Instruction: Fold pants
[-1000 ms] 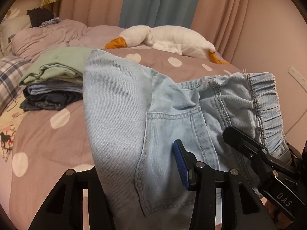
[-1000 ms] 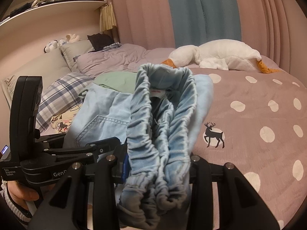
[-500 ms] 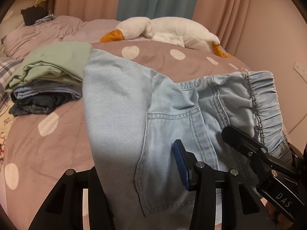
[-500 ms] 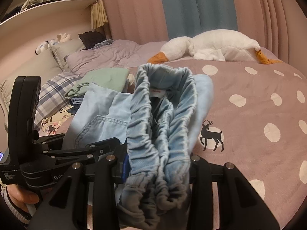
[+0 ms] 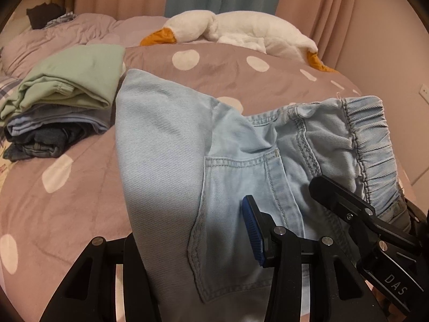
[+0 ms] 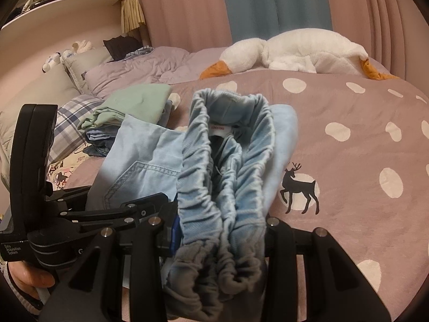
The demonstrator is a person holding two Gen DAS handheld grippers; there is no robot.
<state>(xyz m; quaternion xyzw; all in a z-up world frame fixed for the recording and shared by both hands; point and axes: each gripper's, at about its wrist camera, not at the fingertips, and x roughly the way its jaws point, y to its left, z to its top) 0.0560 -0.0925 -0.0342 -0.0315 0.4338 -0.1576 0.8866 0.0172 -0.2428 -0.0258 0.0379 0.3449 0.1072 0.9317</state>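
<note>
Left wrist view: light blue denim pants [image 5: 171,145], twill-ribbed, with a stitched patch pocket and a gathered elastic waistband [image 5: 370,134], folded into a thick bundle held above the bed. Left gripper [image 5: 195,244] clamped on pants, jaws part-open around the fabric thickness; blue ribbed pad [image 5: 252,230] pressed against the pocket. Right wrist view: right gripper [image 6: 219,238] clamped on the bunched, puckered waistband [image 6: 228,161], jaws part-open around several layers. Below, dusty-pink bedspread [image 6: 348,161], soft nap, white dots and a black deer print [image 6: 297,187]. Far left, stack of folded clothes [image 5: 61,107], green on top, denim beneath. Far, white plush goose [image 5: 241,32] with orange beak.
</note>
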